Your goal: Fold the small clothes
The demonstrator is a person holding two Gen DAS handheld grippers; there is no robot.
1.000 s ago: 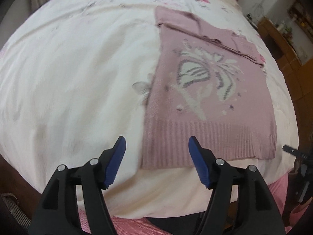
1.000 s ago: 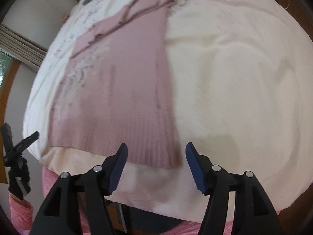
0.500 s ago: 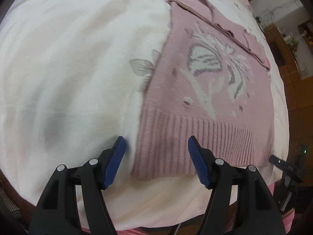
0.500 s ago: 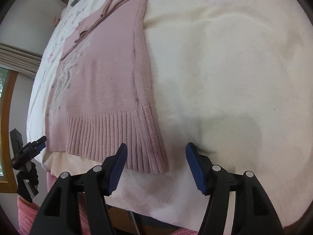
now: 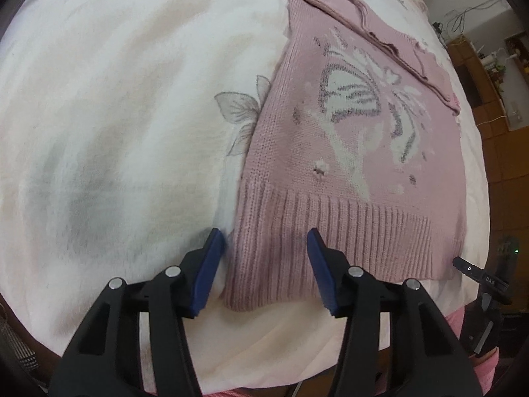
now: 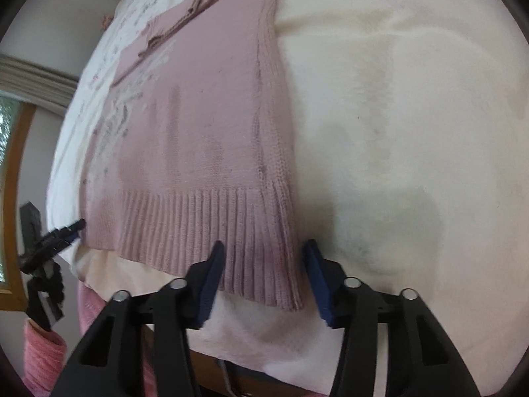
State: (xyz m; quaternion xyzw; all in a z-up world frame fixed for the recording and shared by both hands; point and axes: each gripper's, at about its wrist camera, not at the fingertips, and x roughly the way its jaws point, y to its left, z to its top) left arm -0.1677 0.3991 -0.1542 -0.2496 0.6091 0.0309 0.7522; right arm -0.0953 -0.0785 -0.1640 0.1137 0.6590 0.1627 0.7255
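Nearest in the left wrist view, the left gripper (image 5: 266, 266) stands with its jaws wide apart, straddling the near left corner of the pink sweater (image 5: 357, 152); the ribbed hem (image 5: 330, 241) runs between the blue pads (image 5: 206, 273), and whether they touch the knit cannot be told. In the right wrist view the right gripper (image 6: 264, 274) is likewise spread wide around the near right corner of the hem (image 6: 205, 231), the right side seam falling just inside its right pad (image 6: 315, 281). Each gripper shows at the rim of the other's view: the right gripper (image 5: 482, 278) low at right, the left gripper (image 6: 49, 241) low at left.

The sweater lies flat on a cream bedspread (image 5: 115, 115), hem close to the bed's near edge, with only a narrow strip of cover before the drop. Bare bedspread spreads broadly to the left of the sweater's left edge, bearing a printed grey flower (image 5: 239, 112), and just as broadly to the right of its right edge (image 6: 413, 115). Farther off, a butterfly motif (image 5: 357, 99) sits mid-chest, and the sleeves (image 5: 380, 33) lie folded across the top. Beyond the bed, a wooden cabinet (image 5: 489, 76) stands by the wall.
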